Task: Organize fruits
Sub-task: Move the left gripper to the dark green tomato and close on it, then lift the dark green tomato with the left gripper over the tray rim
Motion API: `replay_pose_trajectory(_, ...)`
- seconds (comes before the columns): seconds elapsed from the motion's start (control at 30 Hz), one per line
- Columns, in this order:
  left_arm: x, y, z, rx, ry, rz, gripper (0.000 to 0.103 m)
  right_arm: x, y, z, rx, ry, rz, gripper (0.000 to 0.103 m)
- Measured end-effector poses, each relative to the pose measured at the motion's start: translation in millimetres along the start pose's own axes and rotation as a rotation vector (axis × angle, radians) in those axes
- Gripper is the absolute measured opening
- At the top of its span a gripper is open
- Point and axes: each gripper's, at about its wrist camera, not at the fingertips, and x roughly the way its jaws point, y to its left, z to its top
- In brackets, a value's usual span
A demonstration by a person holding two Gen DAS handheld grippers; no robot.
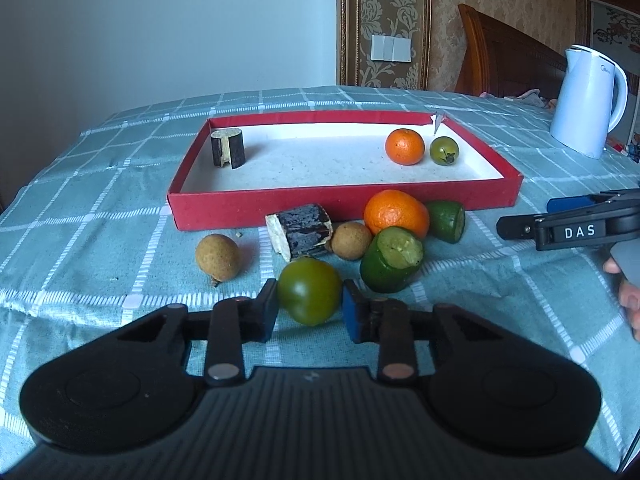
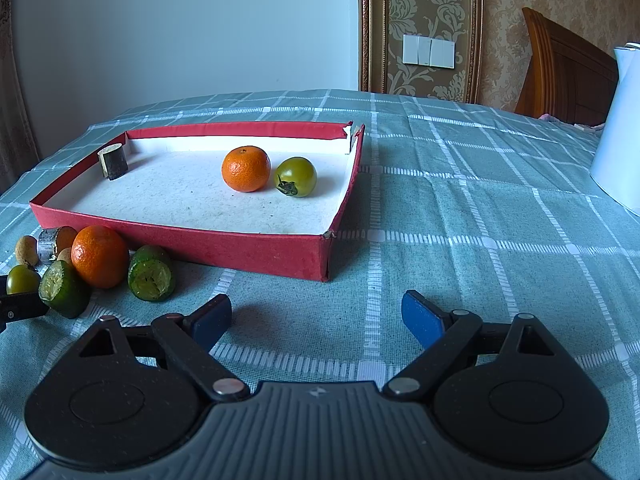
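My left gripper (image 1: 310, 312) is shut on a green tomato (image 1: 310, 296) that rests on the cloth, both blue pads against its sides. Behind it lie an orange (image 1: 394, 212), two cut green fruits (image 1: 390, 260), two brown longans (image 1: 217, 257) and a dark cane piece (image 1: 302, 230). The red tray (image 1: 344, 196) beyond holds an orange (image 1: 405, 146), a green tomato (image 1: 444, 151) and a cane piece (image 1: 228, 149). My right gripper (image 2: 316, 320) stands open over bare cloth, right of the pile and in front of the tray's (image 2: 240, 248) near corner.
A white kettle (image 1: 588, 100) stands at the right on the checked green tablecloth (image 2: 460, 240). A wooden headboard (image 2: 568, 76) and wall lie behind. A person's hand (image 1: 628, 296) shows at the right edge of the left wrist view.
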Motion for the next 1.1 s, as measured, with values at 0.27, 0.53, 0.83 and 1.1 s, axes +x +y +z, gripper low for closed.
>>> replay_pose_trajectory(0.27, -14, -4, 8, 0.020, -0.039, -0.002, 0.030, 0, 0, 0, 0.000, 0.000, 0.000, 0.092)
replay_pose_trajectory(0.53, -14, -1, 32, 0.011, -0.076, -0.004, 0.030, 0, 0, 0, 0.000, 0.000, 0.000, 0.092)
replay_pose_trajectory(0.83, 7, -6, 63, 0.052, -0.097, 0.014, 0.030, 0, 0, 0, 0.000, 0.000, 0.001, 0.092)
replay_pose_trajectory(1.1, 46, -11, 86, 0.068, -0.075, 0.061, 0.030, 0, 0, 0, 0.000, 0.000, 0.001, 0.092)
